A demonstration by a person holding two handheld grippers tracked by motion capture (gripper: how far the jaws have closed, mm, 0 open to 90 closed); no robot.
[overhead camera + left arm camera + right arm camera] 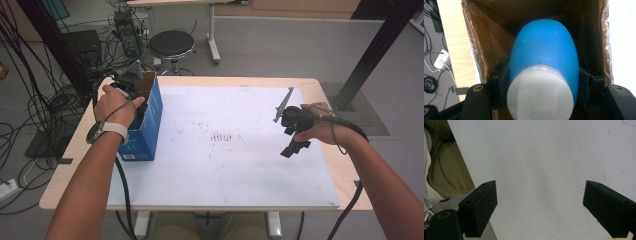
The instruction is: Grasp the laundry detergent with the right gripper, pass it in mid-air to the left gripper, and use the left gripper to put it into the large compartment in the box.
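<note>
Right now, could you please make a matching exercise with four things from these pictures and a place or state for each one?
Things:
1. left tool
2. right tool
3. blue bottle
4. cardboard box

Places or states:
A. jaws open over the white sheet, holding nothing
B. stands at the left edge of the white sheet
C. shut on the bottle
D. inside the box, white cap toward the camera

Pairs: 1-C, 2-A, 3-D, 4-B

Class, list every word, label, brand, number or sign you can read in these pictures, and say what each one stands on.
None can be read.
Blue box: pale marks low on its side, too small and blurred to read.
Bottle's white cap: a faint round embossed mark, not readable.
White sheet: dark smudges, no writing.
</note>
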